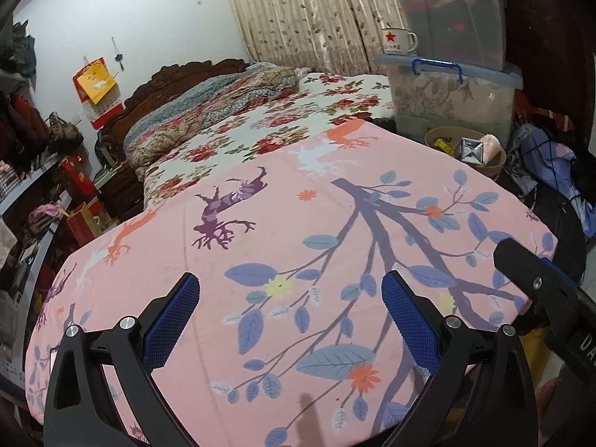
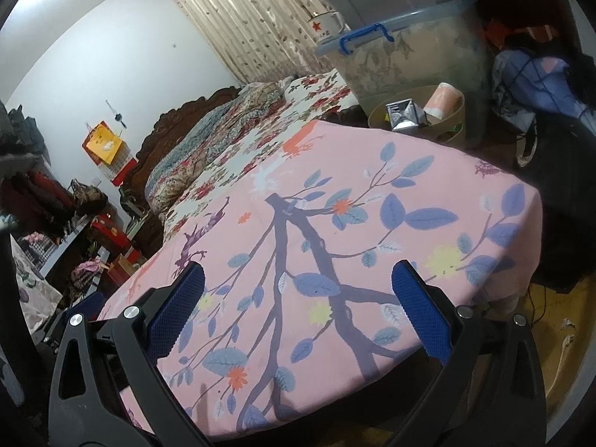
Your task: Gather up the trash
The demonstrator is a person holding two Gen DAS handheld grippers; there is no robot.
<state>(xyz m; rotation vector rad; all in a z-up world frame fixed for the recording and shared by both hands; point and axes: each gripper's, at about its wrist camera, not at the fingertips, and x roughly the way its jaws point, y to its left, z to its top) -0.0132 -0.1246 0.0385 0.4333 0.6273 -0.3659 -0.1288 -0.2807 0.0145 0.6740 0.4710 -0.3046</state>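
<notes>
Two tools are in view, and each has two blue padded fingers. The left tool [image 1: 290,301] hangs over the pink cloth with its fingers spread wide and nothing between them. The right tool [image 2: 298,290] is spread in the same way and is also empty; in the left wrist view one of its black fingers shows at the right edge.

The worktop [image 1: 335,223] is covered by one pink cloth printed with deer, branches and blue leaves. No loose thing lies on the part of it that shows.

The trash sits in one round tan bowl [image 2: 452,126] beyond the far right corner of the worktop. Three pieces can be counted in it: one silver foil carton [image 2: 400,115], one pink and white paper cup [image 2: 443,102] lying on its side, and one small yellow piece [image 1: 443,144] seen only from the left wrist. A bit of green also shows low in the bowl, but what it is cannot be told.

Behind the bowl stand two clear storage boxes [image 1: 450,97], one on top of the other. One white enamel mug [image 1: 398,41] with a red star rests on the lid of the lower box. One bed [image 1: 260,119] with flowered covers lies past the worktop.
</notes>
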